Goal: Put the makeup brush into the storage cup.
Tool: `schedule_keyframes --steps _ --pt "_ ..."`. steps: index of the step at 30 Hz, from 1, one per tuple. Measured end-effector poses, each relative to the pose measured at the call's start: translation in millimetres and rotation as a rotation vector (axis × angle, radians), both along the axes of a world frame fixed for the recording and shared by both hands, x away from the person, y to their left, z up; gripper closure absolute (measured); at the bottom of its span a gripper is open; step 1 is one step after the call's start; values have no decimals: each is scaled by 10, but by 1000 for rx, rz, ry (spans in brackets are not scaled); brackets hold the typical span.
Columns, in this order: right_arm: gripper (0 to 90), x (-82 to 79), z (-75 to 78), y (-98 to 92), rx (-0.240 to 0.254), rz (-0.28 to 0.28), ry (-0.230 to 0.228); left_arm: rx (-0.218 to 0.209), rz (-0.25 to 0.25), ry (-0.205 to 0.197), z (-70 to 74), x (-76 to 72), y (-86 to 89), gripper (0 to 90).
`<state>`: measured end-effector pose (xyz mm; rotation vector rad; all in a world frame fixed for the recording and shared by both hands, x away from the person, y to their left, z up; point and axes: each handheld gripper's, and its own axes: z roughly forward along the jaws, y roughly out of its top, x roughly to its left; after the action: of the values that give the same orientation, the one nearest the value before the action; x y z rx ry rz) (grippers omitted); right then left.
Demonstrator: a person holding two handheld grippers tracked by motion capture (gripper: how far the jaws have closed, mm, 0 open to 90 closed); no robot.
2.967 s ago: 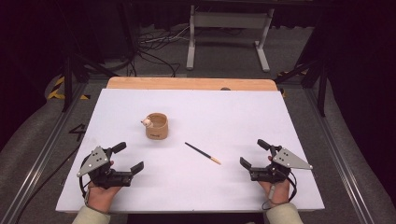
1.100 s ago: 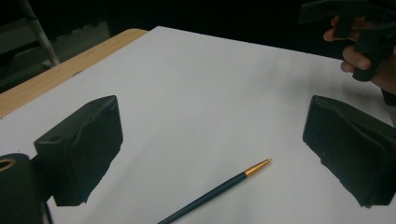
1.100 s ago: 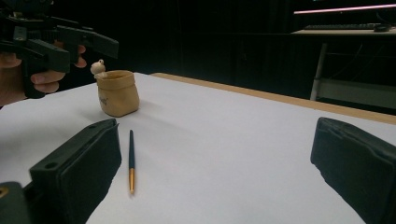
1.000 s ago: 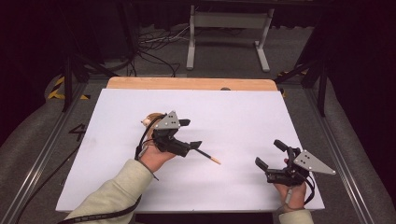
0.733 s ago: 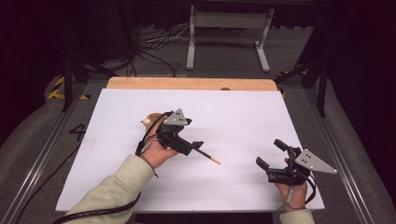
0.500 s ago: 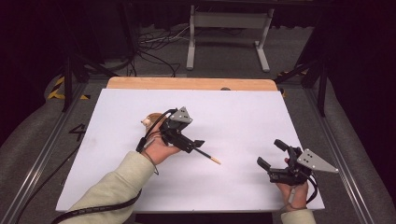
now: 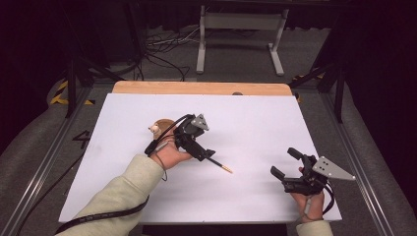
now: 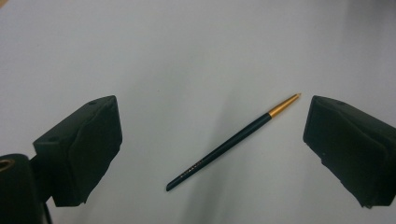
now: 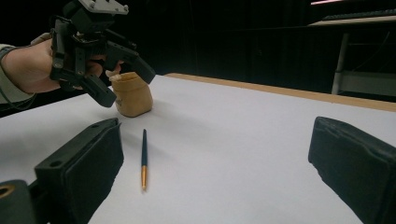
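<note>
- Left hand-held gripper (image 7: pixel 204 153) hangs above the brush (image 8: pixel 232 143), jaws spread wide and nothing between them; looks lined up for a pick.
- Brush lies flat mid-worktop (image 7: pixel 255 113), gold tip toward the right hand-held gripper (image 7: pixel 286 162), pot (image 9: pixel 133 93) just behind.
- Right one rests released near the front edge, well apart.
- Open room all round the brush.

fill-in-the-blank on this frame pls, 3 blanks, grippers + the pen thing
1. The left gripper hovers over the thin dark brush with its jaws ____.
2. The brush lies flat on the white ____.
3. The tan cup stands ____ the brush's dark end, seen from the right gripper.
Missing words: open; table; behind
</note>
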<state>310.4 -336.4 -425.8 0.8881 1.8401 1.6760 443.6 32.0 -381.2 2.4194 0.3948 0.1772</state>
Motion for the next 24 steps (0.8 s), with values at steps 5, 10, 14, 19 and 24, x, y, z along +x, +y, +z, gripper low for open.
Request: schedule_keyframes --steps 5,10,14,19,24 --pt "31 8 -8 15 -5 10 5 57 -17 2 4 7 -46 44" --pt "31 16 -34 31 -13 21 14 117 -34 -6 33 20 -99 42" --pt "31 16 -32 32 -13 25 13 158 -44 -8 39 21 -151 41" --pt "31 15 -35 30 -3 35 13 202 -60 -4 37 34 -220 40" --pt "31 12 -30 37 -5 43 11 241 -59 -4 36 32 -273 37"
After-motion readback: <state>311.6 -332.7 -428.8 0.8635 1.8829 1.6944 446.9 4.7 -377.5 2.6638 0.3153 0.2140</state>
